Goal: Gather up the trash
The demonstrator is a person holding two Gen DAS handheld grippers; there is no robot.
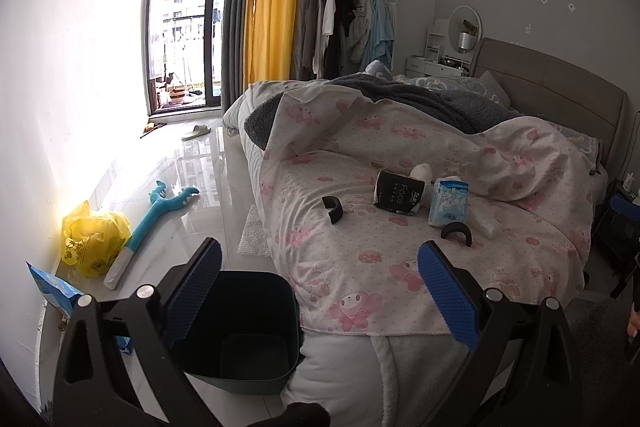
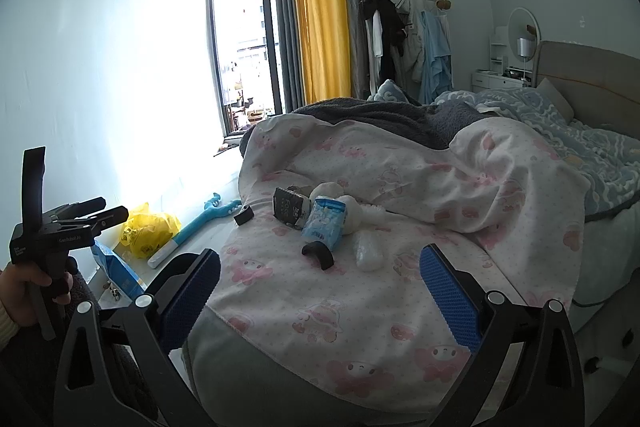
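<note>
My left gripper [image 1: 320, 291] is open and empty, hovering over the foot of the bed, with a dark empty bin [image 1: 240, 327] on the floor under its left finger. My right gripper [image 2: 320, 295] is also open and empty above the pink patterned blanket [image 2: 400, 307]. Lying on the blanket are a black tissue pack [image 1: 398, 193], a blue-white tissue pack [image 1: 448, 203], a crumpled white tissue [image 1: 422, 173], a clear plastic wrapper [image 2: 368, 253] and two black curved pieces [image 1: 333, 207] [image 1: 457, 233]. All lie well ahead of both grippers.
On the floor by the wall lie a yellow plastic bag [image 1: 94, 239], a blue plush toy [image 1: 160, 215], a blue packet [image 1: 54, 287] and a bubble-wrap sheet [image 1: 254, 235]. A hand [image 2: 24, 291] holds the left gripper's handle. A slipper [image 1: 196, 131] lies near the balcony door.
</note>
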